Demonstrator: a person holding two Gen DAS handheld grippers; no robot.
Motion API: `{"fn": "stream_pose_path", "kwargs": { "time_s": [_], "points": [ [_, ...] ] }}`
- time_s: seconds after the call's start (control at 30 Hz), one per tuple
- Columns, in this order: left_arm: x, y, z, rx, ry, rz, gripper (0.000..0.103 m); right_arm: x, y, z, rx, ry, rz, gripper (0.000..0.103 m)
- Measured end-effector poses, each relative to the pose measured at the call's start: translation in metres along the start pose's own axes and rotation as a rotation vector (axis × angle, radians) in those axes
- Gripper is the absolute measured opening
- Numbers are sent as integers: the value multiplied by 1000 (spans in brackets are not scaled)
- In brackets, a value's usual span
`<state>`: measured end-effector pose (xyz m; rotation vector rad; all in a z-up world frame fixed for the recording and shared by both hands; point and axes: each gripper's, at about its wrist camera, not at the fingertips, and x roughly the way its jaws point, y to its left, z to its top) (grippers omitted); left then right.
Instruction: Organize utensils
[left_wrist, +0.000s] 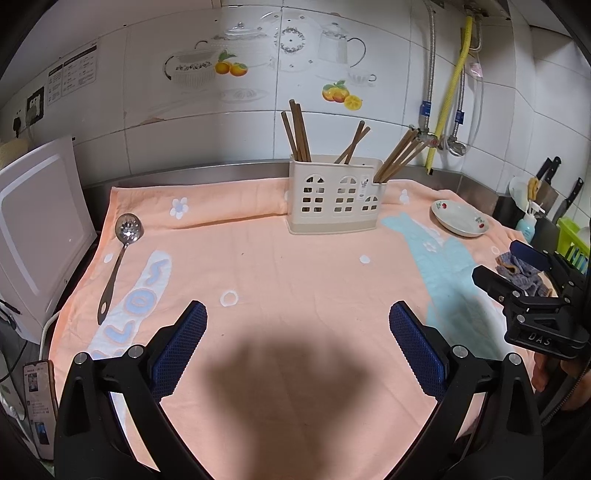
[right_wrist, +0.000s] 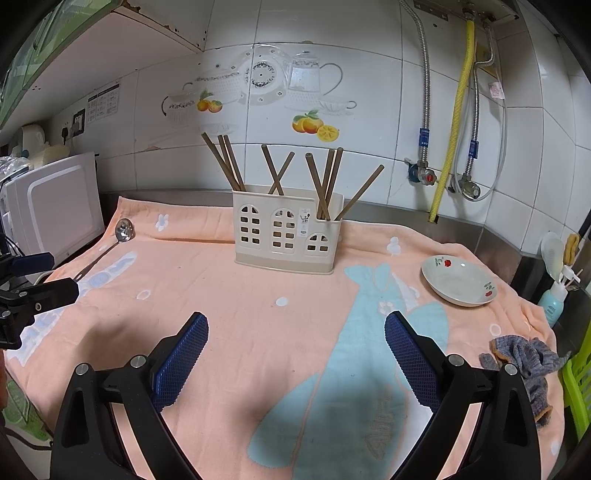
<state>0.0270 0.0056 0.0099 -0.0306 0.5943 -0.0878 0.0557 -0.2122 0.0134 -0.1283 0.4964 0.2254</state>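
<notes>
A cream utensil holder with window cut-outs stands at the back of the peach towel. Several brown chopsticks stand in its compartments. A slotted metal spoon lies on the towel's left side. My left gripper is open and empty above the towel's front. My right gripper is open and empty; it also shows at the right edge of the left wrist view.
A white floral dish sits at the right rear. A grey rag lies at the right edge. A white appliance stands left, a phone beside it. Knives and a bottle are far right.
</notes>
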Motion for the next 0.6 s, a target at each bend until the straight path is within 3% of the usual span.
{"fn": "stream_pose_path", "kwargs": {
  "time_s": [0.6],
  "points": [
    [6,5,1,-9,17,6,98,5,0,-2,8,17,13,93]
  ]
}}
